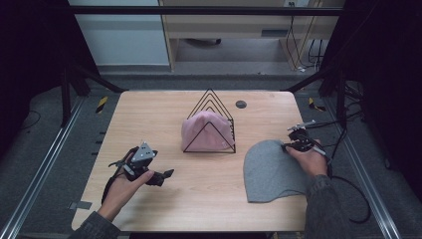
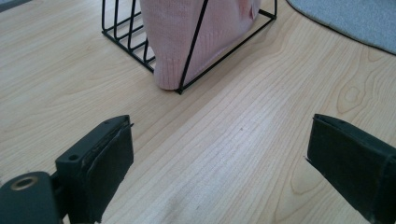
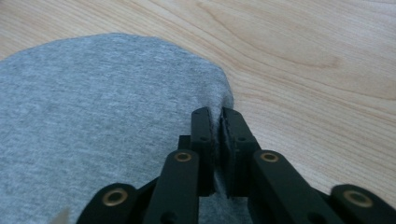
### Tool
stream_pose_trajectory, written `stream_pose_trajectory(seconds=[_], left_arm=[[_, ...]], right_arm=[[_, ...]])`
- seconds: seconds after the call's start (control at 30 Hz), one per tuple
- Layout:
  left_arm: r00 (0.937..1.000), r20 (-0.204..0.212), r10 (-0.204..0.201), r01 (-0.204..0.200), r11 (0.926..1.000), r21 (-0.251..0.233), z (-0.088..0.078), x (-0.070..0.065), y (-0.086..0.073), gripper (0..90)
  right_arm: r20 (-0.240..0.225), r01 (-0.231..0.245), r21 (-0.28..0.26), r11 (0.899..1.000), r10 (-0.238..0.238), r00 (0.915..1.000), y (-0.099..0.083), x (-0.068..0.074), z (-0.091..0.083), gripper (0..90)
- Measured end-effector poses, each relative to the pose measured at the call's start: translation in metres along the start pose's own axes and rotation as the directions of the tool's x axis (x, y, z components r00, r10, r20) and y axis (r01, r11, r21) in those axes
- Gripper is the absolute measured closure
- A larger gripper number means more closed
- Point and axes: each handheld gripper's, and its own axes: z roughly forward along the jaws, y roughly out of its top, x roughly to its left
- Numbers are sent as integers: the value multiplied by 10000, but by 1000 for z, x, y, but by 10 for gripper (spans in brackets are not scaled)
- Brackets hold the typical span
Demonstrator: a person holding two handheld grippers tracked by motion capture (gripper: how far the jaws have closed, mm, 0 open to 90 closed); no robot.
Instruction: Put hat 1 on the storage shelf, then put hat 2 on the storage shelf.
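1. Right claw is pinching the top edge of the grey beanie, which lies flat on the right side of the surface. Just a small fold of fabric sits between the jaws.
2. Left claw is spread wide with nothing in it, hovering low at the near left, pointed toward the wire rack.
3. Pink beanie is already tucked in that rack, mid-surface.
4. Worry, imo: the pinch is thin, so a quick lift could let the knit slide out.
5. Also, a floppy hat dragged toward the rack might snag a wire and tip or shove it.
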Motion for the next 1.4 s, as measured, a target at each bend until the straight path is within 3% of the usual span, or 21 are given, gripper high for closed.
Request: stream_pose_trajectory(seconds=[0.17,0.33,0.6,0.87,0.9,1.23,1.4], left_arm=[[9997,135,-197,195,9997,154,3,0,-4,66],[9977,384,-555,545,9981,271,8,1,-8,66],[9971,346,-671,656,9969,423,11,5,-12,70],[9950,687,-724,696,9967,423,12,2,-13,76],[9947,739,-708,680,9969,408,12,1,-13,76],[9930,1051,-530,504,9984,274,12,-4,-11,78],[9913,1246,-417,403,9991,138,12,-6,-10,83]], right_arm=[[-125,221,-186,9996,-223,9997,-1,7,-12,858],[-317,555,-857,9948,-584,9978,0,22,-37,858],[-638,1197,-1794,9765,-1330,9891,0,45,-65,858],[-1142,1387,-2540,9572,-1720,9784,2,62,-93,860],[-1234,1531,-2783,9482,-1934,9733,2,68,-103,860],[-1427,2450,-3786,8925,-3178,9373,13,108,-152,862],[-1491,2923,-4297,8543,-3864,9102,23,129,-171,863]])
